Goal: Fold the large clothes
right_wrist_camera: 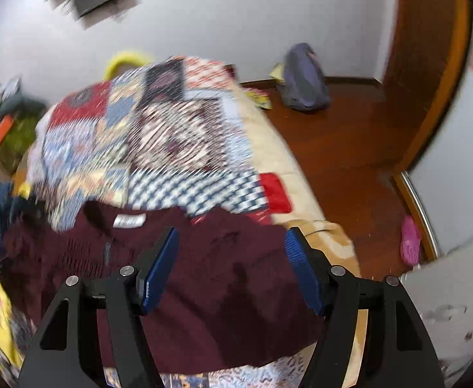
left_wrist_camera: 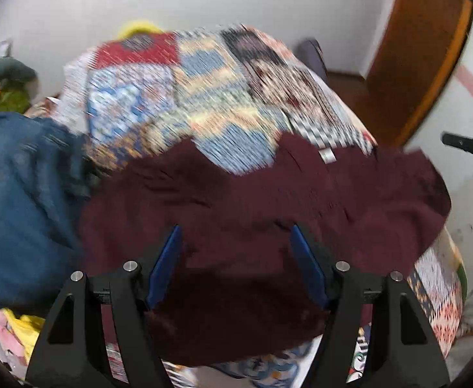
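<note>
Left gripper (left_wrist_camera: 236, 265): its 2 blue-padded fingers (left_wrist_camera: 165, 265) stand wide apart with nothing between them, poised over a maroon garment (left_wrist_camera: 268, 200). Right gripper (right_wrist_camera: 231, 268): likewise spread and empty, its blue pads (right_wrist_camera: 301, 268) clear of the cloth beneath.

The maroon garment lies spread across the near part of a bed covered by a patchwork quilt (left_wrist_camera: 178, 97), its neck label (right_wrist_camera: 129, 220) facing up toward the far side (both views are motion-blurred, so finer folds cannot be read). A blue denim garment (left_wrist_camera: 19, 194) lies just beside the maroon one on its left, touching its edge.

Beyond the bed: a white wall (right_wrist_camera: 220, 16), a wooden floor (right_wrist_camera: 349, 148), a purple bag (right_wrist_camera: 304, 80) on the floor by the wall, and a pink shoe (right_wrist_camera: 410, 241) near the door track.
</note>
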`<control>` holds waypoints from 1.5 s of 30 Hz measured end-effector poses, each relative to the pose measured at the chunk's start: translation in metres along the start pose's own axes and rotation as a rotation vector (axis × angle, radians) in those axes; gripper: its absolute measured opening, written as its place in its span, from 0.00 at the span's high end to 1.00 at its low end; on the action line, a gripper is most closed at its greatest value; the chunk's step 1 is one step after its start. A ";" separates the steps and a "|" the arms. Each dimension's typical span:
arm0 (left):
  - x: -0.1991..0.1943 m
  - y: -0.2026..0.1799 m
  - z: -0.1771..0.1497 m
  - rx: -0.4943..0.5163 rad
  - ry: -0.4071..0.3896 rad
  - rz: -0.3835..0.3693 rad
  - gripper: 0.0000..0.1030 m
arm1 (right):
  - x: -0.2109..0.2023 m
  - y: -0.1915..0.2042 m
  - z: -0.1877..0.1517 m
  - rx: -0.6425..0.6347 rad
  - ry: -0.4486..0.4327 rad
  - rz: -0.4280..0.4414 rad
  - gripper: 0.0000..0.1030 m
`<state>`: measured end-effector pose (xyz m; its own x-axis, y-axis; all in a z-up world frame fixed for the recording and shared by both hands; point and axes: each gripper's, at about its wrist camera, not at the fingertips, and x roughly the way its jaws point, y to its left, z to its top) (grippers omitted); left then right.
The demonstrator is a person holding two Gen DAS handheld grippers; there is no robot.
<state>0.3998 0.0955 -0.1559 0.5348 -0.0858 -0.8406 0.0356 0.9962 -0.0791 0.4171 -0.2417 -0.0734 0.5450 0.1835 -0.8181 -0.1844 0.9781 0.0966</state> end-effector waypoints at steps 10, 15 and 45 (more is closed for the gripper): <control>0.045 -0.017 -0.038 0.055 0.047 0.041 0.31 | 0.060 0.108 -0.073 -0.326 0.099 0.052 0.37; 0.038 0.003 -0.051 0.009 0.031 0.008 0.29 | 0.089 0.104 -0.099 -0.396 0.096 0.008 0.25; -0.043 0.103 -0.136 -0.493 -0.039 0.061 0.24 | 0.011 0.066 -0.119 -0.254 0.028 -0.046 0.24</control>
<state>0.2658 0.2000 -0.2009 0.5552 -0.0180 -0.8315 -0.3951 0.8741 -0.2827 0.3135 -0.1870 -0.1432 0.5351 0.1334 -0.8342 -0.3619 0.9285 -0.0837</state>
